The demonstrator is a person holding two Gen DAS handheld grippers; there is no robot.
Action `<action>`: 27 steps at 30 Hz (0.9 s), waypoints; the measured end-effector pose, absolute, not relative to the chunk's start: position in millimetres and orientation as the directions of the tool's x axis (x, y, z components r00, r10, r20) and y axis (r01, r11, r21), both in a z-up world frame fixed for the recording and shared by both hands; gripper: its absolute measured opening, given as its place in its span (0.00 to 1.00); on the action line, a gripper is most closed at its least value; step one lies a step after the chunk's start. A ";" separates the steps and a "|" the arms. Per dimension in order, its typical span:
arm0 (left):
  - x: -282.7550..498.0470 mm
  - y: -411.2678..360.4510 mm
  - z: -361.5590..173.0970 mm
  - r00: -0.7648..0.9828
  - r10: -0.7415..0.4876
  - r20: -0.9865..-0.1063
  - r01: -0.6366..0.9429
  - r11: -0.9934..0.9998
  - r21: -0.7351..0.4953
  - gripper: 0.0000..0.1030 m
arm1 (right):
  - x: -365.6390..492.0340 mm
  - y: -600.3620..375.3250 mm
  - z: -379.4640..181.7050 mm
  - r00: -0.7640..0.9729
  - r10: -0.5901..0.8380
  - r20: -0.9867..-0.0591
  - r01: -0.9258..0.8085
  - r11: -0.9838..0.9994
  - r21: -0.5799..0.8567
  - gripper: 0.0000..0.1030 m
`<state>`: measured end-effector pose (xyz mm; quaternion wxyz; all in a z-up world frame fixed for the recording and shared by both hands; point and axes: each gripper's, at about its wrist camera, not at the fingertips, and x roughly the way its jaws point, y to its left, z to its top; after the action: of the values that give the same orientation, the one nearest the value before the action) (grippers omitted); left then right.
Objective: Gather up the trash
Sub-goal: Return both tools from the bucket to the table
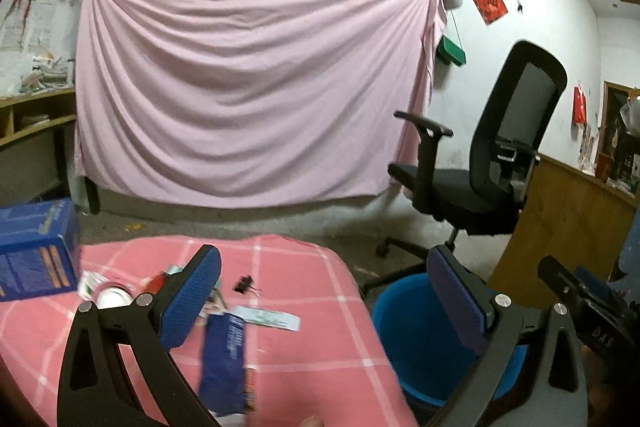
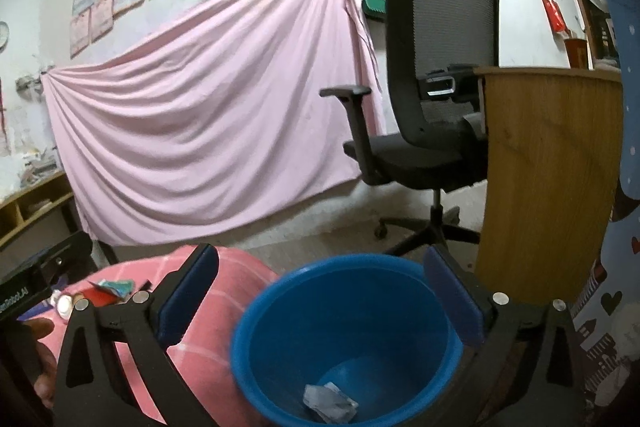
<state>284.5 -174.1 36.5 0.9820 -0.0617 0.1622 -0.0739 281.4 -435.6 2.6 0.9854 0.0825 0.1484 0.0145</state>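
A blue bin (image 2: 344, 343) stands on the floor right of the pink checked table (image 1: 280, 347); it also shows in the left wrist view (image 1: 420, 339). A crumpled grey wrapper (image 2: 330, 403) lies at the bin's bottom. My right gripper (image 2: 320, 303) is open and empty above the bin. My left gripper (image 1: 324, 299) is open and empty over the table's right part. On the table lie a dark blue wrapper (image 1: 224, 359), a white strip wrapper (image 1: 268, 317), a black binder clip (image 1: 246, 283), a tin can (image 1: 114, 297) and red and white scraps (image 1: 156, 281).
A blue carton (image 1: 36, 247) stands at the table's left. A black office chair (image 1: 480, 163) and a wooden desk (image 2: 548, 179) stand right of the bin. A pink sheet (image 1: 248, 87) hangs on the wall. The other gripper shows at the right edge (image 1: 588, 307).
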 end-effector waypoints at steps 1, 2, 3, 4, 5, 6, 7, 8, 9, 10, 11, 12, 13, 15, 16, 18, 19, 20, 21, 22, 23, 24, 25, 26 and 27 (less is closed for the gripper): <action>279.7 -167.3 38.9 0.942 -0.154 -0.297 0.116 0.983 -0.141 0.98 | 280.3 -432.1 4.9 0.958 0.061 -0.279 -0.014 0.986 0.168 1.00; 276.0 -161.6 41.1 0.947 -0.146 -0.287 0.111 0.984 -0.137 0.98 | 278.9 -427.7 7.7 0.961 0.070 -0.267 -0.025 0.985 0.170 1.00; 272.3 -157.1 42.6 0.951 -0.137 -0.277 0.104 0.986 -0.131 0.98 | 277.0 -422.8 11.0 0.965 0.078 -0.251 -0.035 0.985 0.169 1.00; 267.7 -151.5 44.9 0.957 -0.122 -0.264 0.092 0.988 -0.122 0.98 | 275.0 -419.6 13.2 0.968 0.083 -0.239 -0.043 0.985 0.168 1.00; 263.8 -146.5 45.9 0.961 -0.110 -0.255 0.083 0.990 -0.116 0.98 | 272.4 -414.9 16.1 0.971 0.089 -0.223 -0.052 0.985 0.167 1.00; 259.2 -139.3 47.8 0.965 -0.097 -0.244 0.072 0.991 -0.110 0.98 | 270.2 -409.6 19.3 0.974 0.097 -0.205 -0.063 0.984 0.168 1.00; 256.9 -135.2 48.7 0.968 -0.087 -0.237 0.063 0.992 -0.107 0.98 | 268.9 -406.0 21.1 0.975 0.103 -0.195 -0.070 0.983 0.169 1.00; 254.0 -130.3 49.8 0.970 -0.076 -0.230 0.053 0.993 -0.105 0.98 | 267.2 -400.9 23.9 0.977 0.112 -0.179 -0.081 0.982 0.171 1.00; 249.8 -122.7 51.2 0.973 -0.064 -0.220 0.041 0.994 -0.104 0.98 | 266.2 -396.8 26.0 0.978 0.118 -0.169 -0.089 0.981 0.173 1.00; 247.6 -116.8 51.3 0.975 -0.055 -0.215 0.033 0.994 -0.106 0.98 | 265.1 -391.6 28.3 0.979 0.127 -0.158 -0.099 0.980 0.174 1.00; 244.8 -111.1 51.7 0.976 -0.046 -0.211 0.024 0.994 -0.107 0.98 | 264.1 -386.3 30.6 0.980 0.137 -0.147 -0.111 0.979 0.174 1.00; 242.5 -105.2 52.4 0.978 -0.037 -0.206 0.014 0.994 -0.110 0.98 | 263.1 -379.9 32.9 0.980 0.148 -0.135 -0.124 0.977 0.172 1.00; 239.0 -96.1 52.7 0.979 -0.028 -0.201 0.005 0.993 -0.114 0.98 | 261.5 -375.4 34.2 0.980 0.153 -0.128 -0.131 0.977 0.169 1.00; 235.2 -84.6 53.1 0.980 -0.011 -0.197 -0.013 0.993 -0.118 0.98 | 260.0 -362.5 36.8 0.979 0.171 -0.111 -0.152 0.975 0.160 1.00; 232.0 -77.1 52.6 0.981 0.000 -0.193 -0.023 0.993 -0.120 0.98 | 258.3 -358.0 37.2 0.978 0.178 -0.107 -0.160 0.975 0.156 1.00; 226.5 -66.2 50.9 0.982 0.018 -0.190 -0.040 0.992 -0.117 0.98 | 257.0 -344.5 38.6 0.976 0.193 -0.098 -0.178 0.974 0.141 1.00; 224.0 -60.2 50.3 0.982 0.029 -0.188 -0.051 0.992 -0.114 0.98 | 255.8 -340.1 38.9 0.976 0.196 -0.094 -0.182 0.974 0.138 1.00; 221.5 -53.7 49.4 0.981 0.039 -0.188 -0.061 0.992 -0.110 0.98 | 255.6 -334.8 39.0 0.975 0.202 -0.093 -0.189 0.972 0.138 1.00; 219.6 -49.8 48.0 0.981 0.049 -0.188 -0.070 0.992 -0.107 0.98 | 255.9 -328.8 38.6 0.972 0.215 -0.092 -0.201 0.969 0.142 1.00; 216.9 -43.7 45.8 0.980 0.058 -0.189 -0.078 0.992 -0.103 0.98 | 255.2 -324.5 38.1 0.971 0.223 -0.092 -0.209 0.968 0.143 1.00; 214.4 -37.2 43.4 0.980 0.066 -0.190 -0.086 0.991 -0.099 0.98 | 255.4 -318.5 37.4 0.969 0.231 -0.094 -0.216 0.966 0.142 1.00; 212.3 -32.0 41.4 0.979 0.073 -0.192 -0.092 0.991 -0.094 0.98 | 255.8 -312.7 36.5 0.966 0.239 -0.098 -0.225 0.964 0.140 1.00; 210.5 -25.8 39.1 0.977 0.082 -0.197 -0.101 0.991 -0.087 0.98 | 256.2 -308.5 36.1 0.964 0.247 -0.103 -0.232 0.963 0.138 1.00; 209.0 -21.2 36.2 0.975 0.088 -0.202 -0.107 0.991 -0.082 0.98 | 257.1 -302.2 35.1 0.960 0.259 -0.111 -0.243 0.961 0.134 1.00; 208.3 -15.4 33.1 0.973 0.094 -0.209 -0.112 0.991 -0.077 0.98 | 257.6 -295.6 33.7 0.956 0.266 -0.119 -0.251 0.959 0.127 1.00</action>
<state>208.3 -15.4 33.1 0.9924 -0.0439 0.1030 0.0519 257.6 -295.6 33.7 0.9875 0.0555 0.0677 0.1311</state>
